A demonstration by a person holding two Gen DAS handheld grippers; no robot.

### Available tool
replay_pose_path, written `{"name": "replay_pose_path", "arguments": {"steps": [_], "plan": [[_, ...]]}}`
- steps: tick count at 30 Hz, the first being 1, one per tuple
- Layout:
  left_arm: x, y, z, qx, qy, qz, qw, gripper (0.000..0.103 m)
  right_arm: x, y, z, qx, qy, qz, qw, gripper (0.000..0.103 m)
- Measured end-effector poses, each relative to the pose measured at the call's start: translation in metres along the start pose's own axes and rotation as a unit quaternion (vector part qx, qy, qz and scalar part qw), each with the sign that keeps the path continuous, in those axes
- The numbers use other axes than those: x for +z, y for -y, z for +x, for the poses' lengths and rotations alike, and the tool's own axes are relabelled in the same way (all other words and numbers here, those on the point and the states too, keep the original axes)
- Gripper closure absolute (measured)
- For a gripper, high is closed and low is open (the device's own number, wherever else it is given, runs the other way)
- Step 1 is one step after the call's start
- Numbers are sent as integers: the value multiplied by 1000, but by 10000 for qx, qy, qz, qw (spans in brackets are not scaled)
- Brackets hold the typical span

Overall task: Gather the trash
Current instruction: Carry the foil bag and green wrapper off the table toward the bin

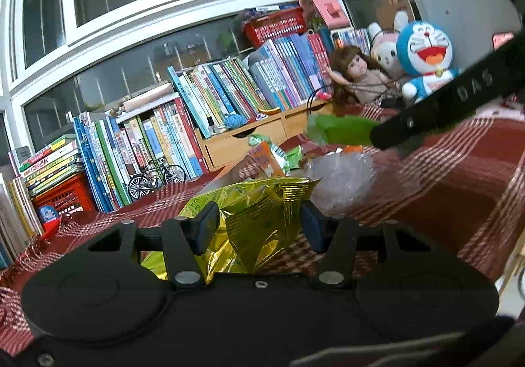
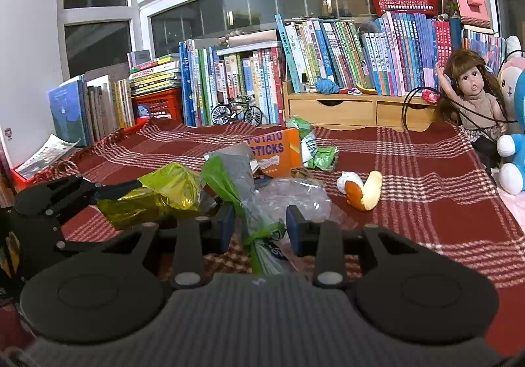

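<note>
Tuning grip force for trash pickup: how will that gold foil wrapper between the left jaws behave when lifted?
The gold foil wrapper looks creased and crumpled, so probably floppy and easy to crush. It seems thin and empty, likely very light. Its glossy surface may slip against the left gripper pads unless a fold is pinched.

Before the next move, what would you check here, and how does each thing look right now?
1. Gold wrapper sits between the left hand-held gripper pads: ok.
2. Left pads pressing on the wrapper: cannot tell; a gap shows on the right side.
3. Green bag runs between the right hand-held gripper pads: ok.
4. Right pads gripping the bag firmly: cannot tell.
5. Bag mouth open enough for the wrapper: cannot tell.
6. All trash gathered: not ok; the orange box, clear plastic and peel lie on the blanket.
</note>
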State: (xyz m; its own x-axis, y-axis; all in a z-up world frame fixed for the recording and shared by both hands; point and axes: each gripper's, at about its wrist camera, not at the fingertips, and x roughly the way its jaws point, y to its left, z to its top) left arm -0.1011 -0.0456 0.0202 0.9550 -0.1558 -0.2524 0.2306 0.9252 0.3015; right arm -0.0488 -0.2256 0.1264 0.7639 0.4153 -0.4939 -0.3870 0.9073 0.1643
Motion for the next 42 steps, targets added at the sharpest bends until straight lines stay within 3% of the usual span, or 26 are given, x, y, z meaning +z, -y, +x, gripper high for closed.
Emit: {"name": "replay_pose_path", "arguments": {"steps": [13,24,27,28,29,42], "plan": [[-7,16,-93,-588,-6,-259,9979,51,-32,-21,-41,324,-260,410,9983,62],[-53,43,-144,-993,-744,-379,9915,52,-79,-32,-51,365,-901,968,9905,63],[-66,47,-150,-1127,-1064,-535,9865,54,-95,-31,-50,403,-1101,1233,9854,63],[-70,49,-152,-1159,-1146,-539,9852,65,-100,-31,-49,423,-1170,1301,9837,63],[-74,51,-152,-1217,-1279,-518,9829,66,-105,-32,-49,434,-1221,1342,9824,63],[-132,72,-135,-1596,-2492,-738,9523,67,-175,-33,-13,465,-2307,1815,9548,63]]}}
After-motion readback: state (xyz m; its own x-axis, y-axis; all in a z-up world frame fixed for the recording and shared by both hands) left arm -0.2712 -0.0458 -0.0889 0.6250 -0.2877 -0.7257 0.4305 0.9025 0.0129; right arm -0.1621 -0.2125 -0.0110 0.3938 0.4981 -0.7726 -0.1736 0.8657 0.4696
